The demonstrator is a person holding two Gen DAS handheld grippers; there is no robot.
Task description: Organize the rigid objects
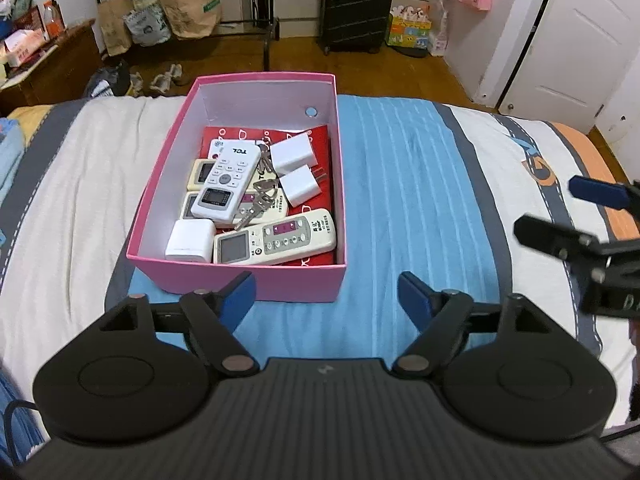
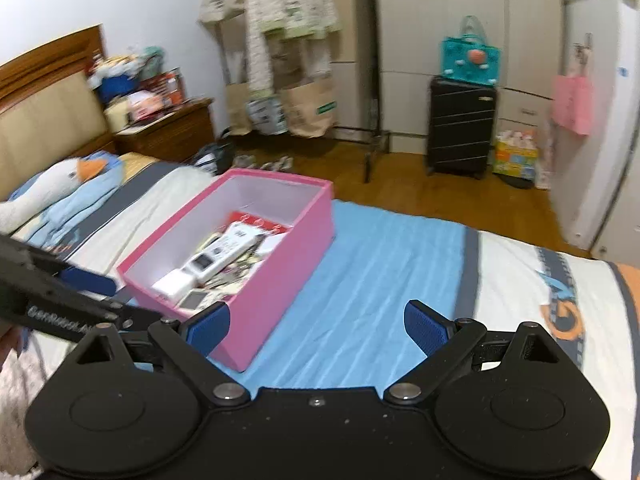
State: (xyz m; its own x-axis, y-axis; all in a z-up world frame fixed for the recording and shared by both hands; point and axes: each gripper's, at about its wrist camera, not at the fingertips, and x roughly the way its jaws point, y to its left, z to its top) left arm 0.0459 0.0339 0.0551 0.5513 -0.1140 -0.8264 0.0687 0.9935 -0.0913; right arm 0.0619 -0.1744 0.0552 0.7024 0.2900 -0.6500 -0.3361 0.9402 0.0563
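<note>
Two spread, empty hand-held grippers beside pink box of white remotes, chargers, keys.

Left gripper angled downward, blue-padded fingers spread wide with nothing between them, right gripper beside it on the right, tilted down, jaws likewise wide apart and empty
</note>
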